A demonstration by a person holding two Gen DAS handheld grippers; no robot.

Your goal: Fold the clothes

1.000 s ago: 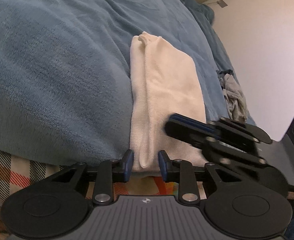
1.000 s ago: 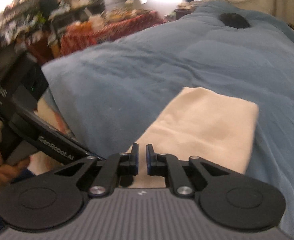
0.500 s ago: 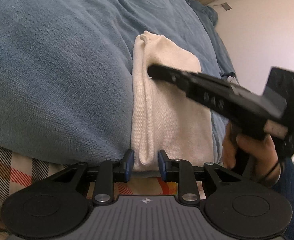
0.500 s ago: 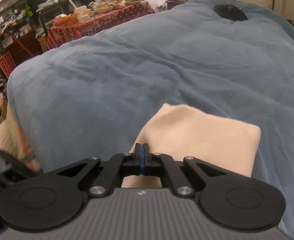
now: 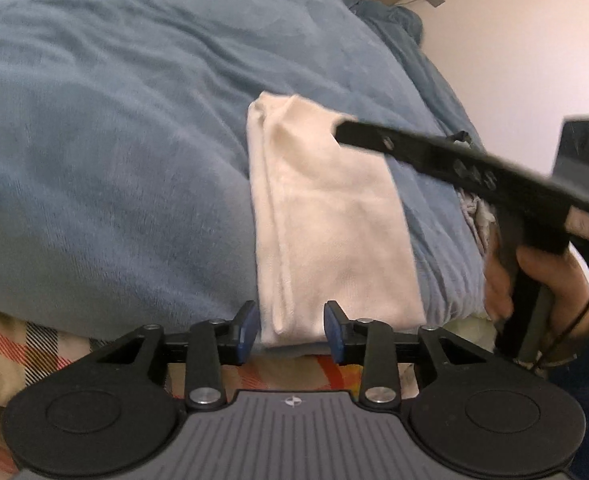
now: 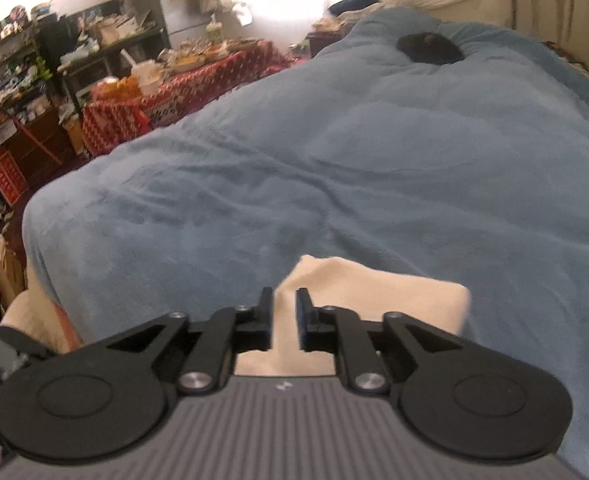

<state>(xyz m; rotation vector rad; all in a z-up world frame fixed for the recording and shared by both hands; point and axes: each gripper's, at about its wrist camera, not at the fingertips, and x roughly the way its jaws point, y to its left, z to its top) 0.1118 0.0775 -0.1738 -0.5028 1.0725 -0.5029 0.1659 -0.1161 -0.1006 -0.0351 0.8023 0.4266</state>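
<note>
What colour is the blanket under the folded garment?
The soft fleece blanket is plain muted blue, clearest in the right wrist view.

Folded cream garment [image 5: 326, 220] lies lengthwise on blue blanket [image 5: 114, 160], near end at the bed's edge. Left gripper [image 5: 290, 326] low in frame, jaws opening, the garment's near end between the blue pads; contact unclear. Right gripper [image 5: 454, 162], blurred, reaches in from the right above the garment's far corner, held by a hand [image 5: 534, 280]. Checked fabric [image 5: 22, 344] below blanket edge.
</note>
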